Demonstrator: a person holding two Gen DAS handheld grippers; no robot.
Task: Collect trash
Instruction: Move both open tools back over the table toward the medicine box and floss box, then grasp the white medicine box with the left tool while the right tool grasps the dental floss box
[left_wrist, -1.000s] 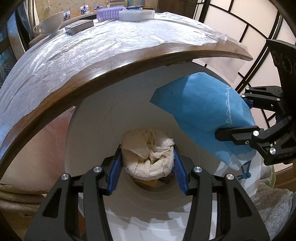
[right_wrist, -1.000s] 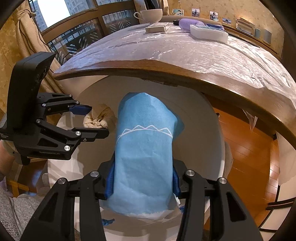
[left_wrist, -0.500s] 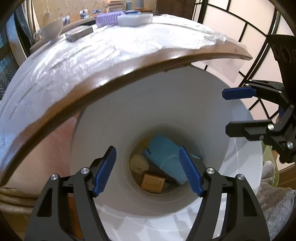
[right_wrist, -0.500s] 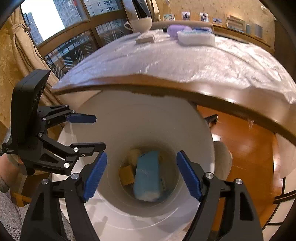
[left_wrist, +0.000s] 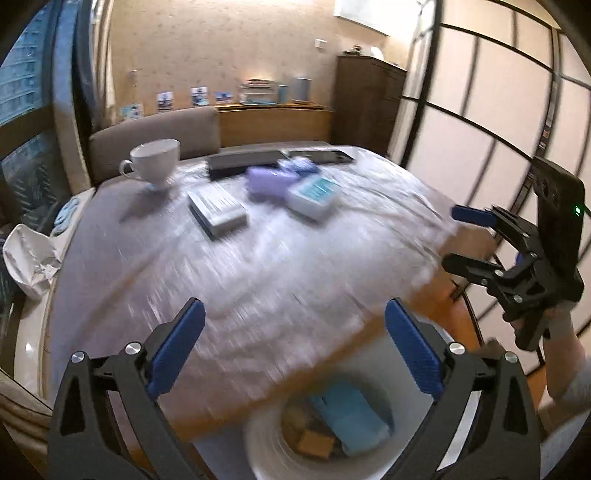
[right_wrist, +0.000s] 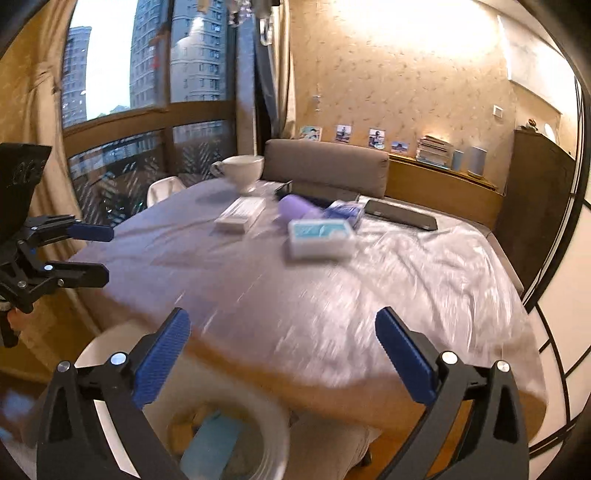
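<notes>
A plastic-covered wooden table (left_wrist: 277, 266) carries a teacup (left_wrist: 155, 160), boxes (blurred) (left_wrist: 314, 192) and a purple roll (left_wrist: 264, 181).

Motion blur smears both wrist views, heaviest across the plastic-covered table (left_wrist: 280, 266) and its near wooden edge. The white bin (left_wrist: 332, 435) is cut off by the lower frame edge in both views; part of its rim lies behind the gripper arms. Its contents are blurred: a blue sheet (left_wrist: 347, 410) and a brown box (left_wrist: 314, 439) can be told, the rest cannot. Print on the teal-topped pack (right_wrist: 319, 236) and the flat white box (left_wrist: 218, 206) is unreadable. The photos (right_wrist: 343, 133) on the far ledge are too small to make out.
</notes>
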